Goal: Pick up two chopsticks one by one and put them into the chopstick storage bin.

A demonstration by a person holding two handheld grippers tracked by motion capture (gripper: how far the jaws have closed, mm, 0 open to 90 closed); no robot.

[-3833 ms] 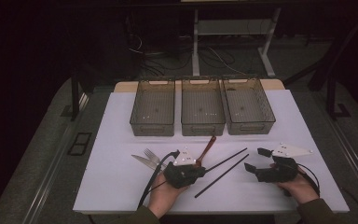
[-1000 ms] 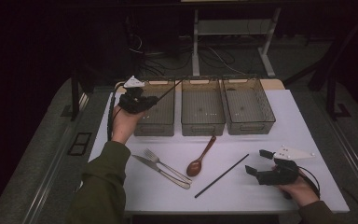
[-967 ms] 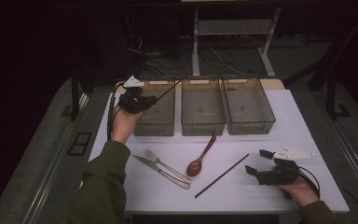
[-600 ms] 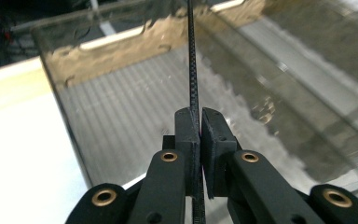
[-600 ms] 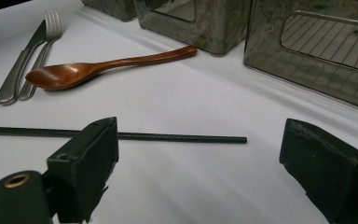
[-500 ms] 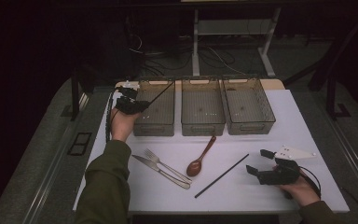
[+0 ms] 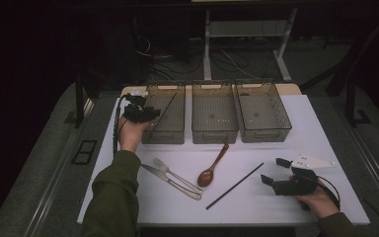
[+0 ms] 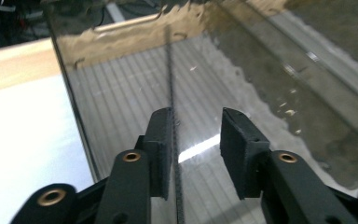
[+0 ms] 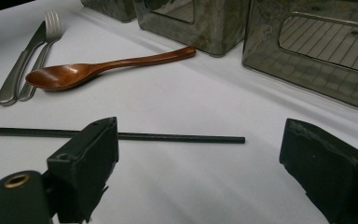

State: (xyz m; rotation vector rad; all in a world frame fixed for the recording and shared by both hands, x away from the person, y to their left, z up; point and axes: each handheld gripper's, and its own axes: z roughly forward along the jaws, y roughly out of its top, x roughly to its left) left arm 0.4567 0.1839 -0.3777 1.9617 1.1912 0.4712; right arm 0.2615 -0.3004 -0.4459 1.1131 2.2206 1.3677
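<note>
You have three bins, two chopsticks. Your left gripper, jaws just opening, frees one chopstick into the left bin; your right gripper gapes empty near the table's front edge.

The left arm stretches forward in a green sleeve, its hand lifted, holding the left gripper pointed to the right. Its jaws have just been opening and now stand partly apart, a thin rod lying against one pad. The right hand rests low near the counter's front edge, its right gripper pointed left, jaws wide and empty.
</note>
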